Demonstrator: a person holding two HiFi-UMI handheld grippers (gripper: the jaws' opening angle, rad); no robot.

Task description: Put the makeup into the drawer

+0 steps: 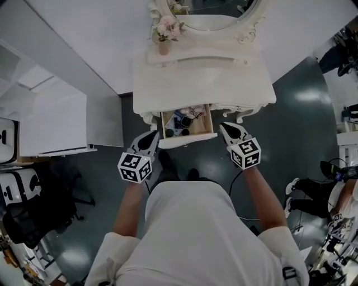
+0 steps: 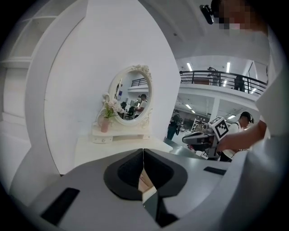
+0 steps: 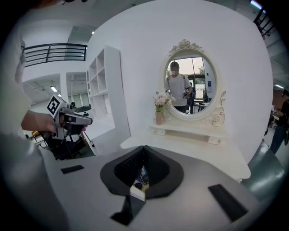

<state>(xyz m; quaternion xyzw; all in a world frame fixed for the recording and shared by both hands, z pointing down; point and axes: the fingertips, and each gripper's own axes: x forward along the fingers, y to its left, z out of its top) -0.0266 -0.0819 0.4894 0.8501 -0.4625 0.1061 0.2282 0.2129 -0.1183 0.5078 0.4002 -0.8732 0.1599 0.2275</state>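
Note:
The white vanity's drawer (image 1: 187, 137) stands pulled open, with several small makeup items (image 1: 184, 120) lying inside. My left gripper (image 1: 153, 136) hovers just outside the drawer's left front corner, jaws shut and empty. My right gripper (image 1: 224, 128) hangs off the drawer's right front corner, also shut with nothing in it. In the left gripper view the jaws (image 2: 143, 151) meet in a thin line, with a strip of the drawer (image 2: 145, 181) below them. In the right gripper view the closed jaws (image 3: 144, 149) frame a few makeup items (image 3: 142, 177).
An oval mirror (image 1: 215, 17) and a pink flower vase (image 1: 164, 34) stand at the back of the vanity top (image 1: 246, 78). A white shelf unit (image 1: 56, 120) stands to the left. Dark floor, a black chair (image 1: 33, 212) and gear surround the person.

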